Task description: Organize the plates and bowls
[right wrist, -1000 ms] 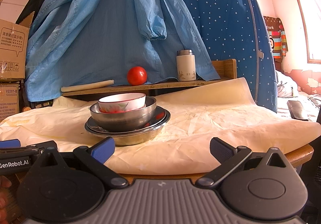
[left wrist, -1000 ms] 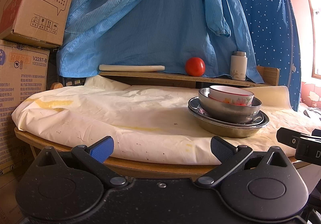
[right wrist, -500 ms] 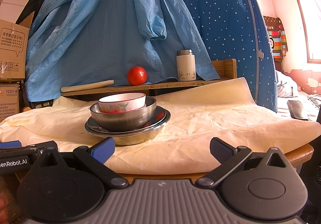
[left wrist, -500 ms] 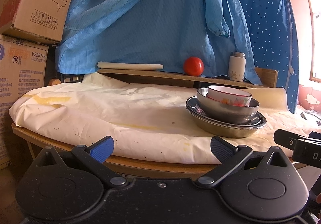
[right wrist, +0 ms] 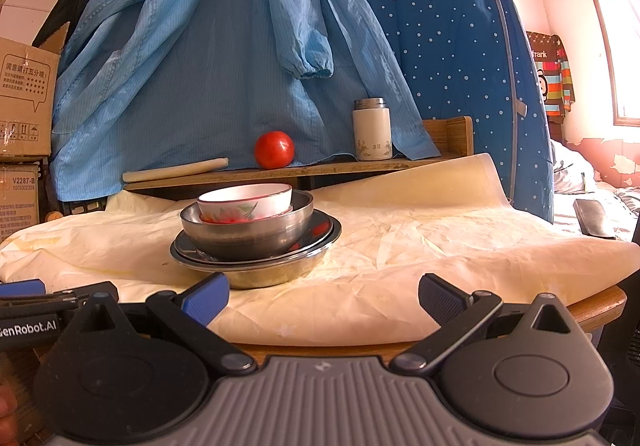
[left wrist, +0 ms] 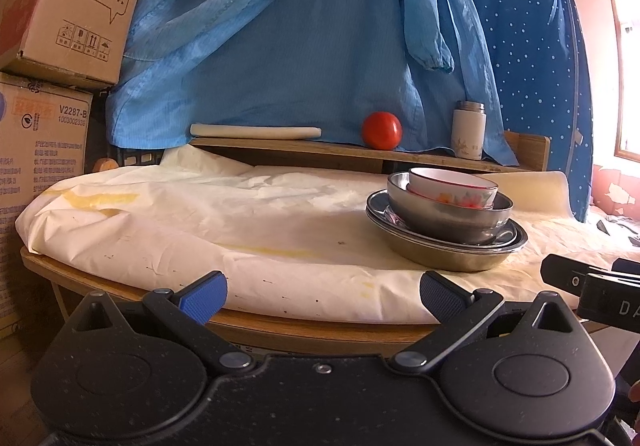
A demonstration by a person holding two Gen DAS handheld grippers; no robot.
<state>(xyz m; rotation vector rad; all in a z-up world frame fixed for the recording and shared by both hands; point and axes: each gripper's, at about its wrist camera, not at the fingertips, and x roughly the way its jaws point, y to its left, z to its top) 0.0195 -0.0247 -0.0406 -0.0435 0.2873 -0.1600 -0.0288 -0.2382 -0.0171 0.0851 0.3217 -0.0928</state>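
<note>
Little has shifted since the earlier frames: the left wrist view has dipped slightly, so the stack of dishes now sits a touch higher at right of centre, while the right wrist view is all but unchanged. Left gripper (left wrist: 323,296) is held low at the near table edge, fingers spread wide apart with nothing between them. Right gripper (right wrist: 323,296) is likewise spread wide and empty, at the bottom of its own frame. Stack, as seen in the right wrist view just left of centre: a white bowl with red rim (right wrist: 245,203) nested in a steel bowl (right wrist: 248,232), which sits on a steel plate (right wrist: 324,230), which rests in a wide steel dish (right wrist: 256,272). All of it stands on the cream table cover (right wrist: 420,246), clear of both grippers. In the left wrist view the same white bowl (left wrist: 452,188) and steel bowl (left wrist: 444,218) appear at right of centre. Behind, on a wooden shelf (right wrist: 320,168) in mid-frame: a red tomato (right wrist: 274,149), a white flask (right wrist: 371,129), and a pale rolling pin (right wrist: 176,170) to the left. Blue garment (right wrist: 192,78) hangs across the upper frame; cardboard boxes (left wrist: 60,2) at upper left of the left wrist view.
</note>
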